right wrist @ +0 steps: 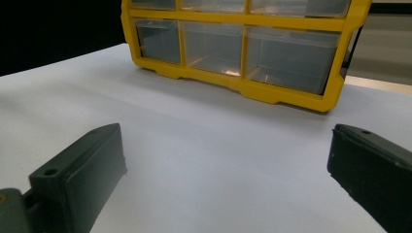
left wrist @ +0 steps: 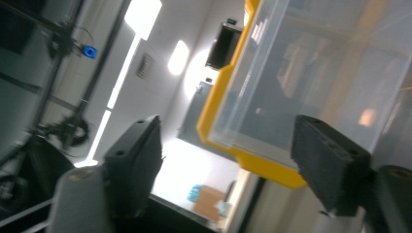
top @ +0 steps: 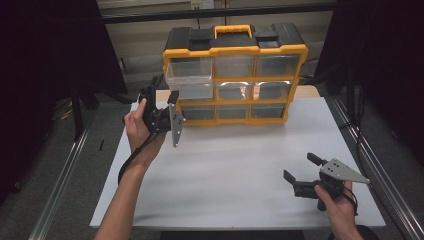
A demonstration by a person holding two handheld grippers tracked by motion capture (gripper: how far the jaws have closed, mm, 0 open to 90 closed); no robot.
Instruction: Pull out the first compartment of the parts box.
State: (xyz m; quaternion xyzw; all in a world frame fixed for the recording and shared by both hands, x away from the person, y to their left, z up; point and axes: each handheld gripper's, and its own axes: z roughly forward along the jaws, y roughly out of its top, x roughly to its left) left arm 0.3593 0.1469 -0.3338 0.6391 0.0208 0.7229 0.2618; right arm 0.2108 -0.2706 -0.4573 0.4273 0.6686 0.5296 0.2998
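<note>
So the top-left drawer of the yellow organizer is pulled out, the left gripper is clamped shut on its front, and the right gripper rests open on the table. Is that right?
Not quite: the left gripper is not clamped. The left gripper view shows its jaws standing apart, with the drawer beyond them and neither pad pressing on it. The rest holds: in the high view the drawer sticks out of the organizer, and the right gripper is open low over the table.

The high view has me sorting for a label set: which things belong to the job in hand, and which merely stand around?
In the job:
- yellow-and-black plastic organizer
- its clear top-left drawer, pulled out
- left gripper, jaws open beside that drawer

Standing around:
- right gripper, open, idle
- white table
- other closed clear drawers
</note>
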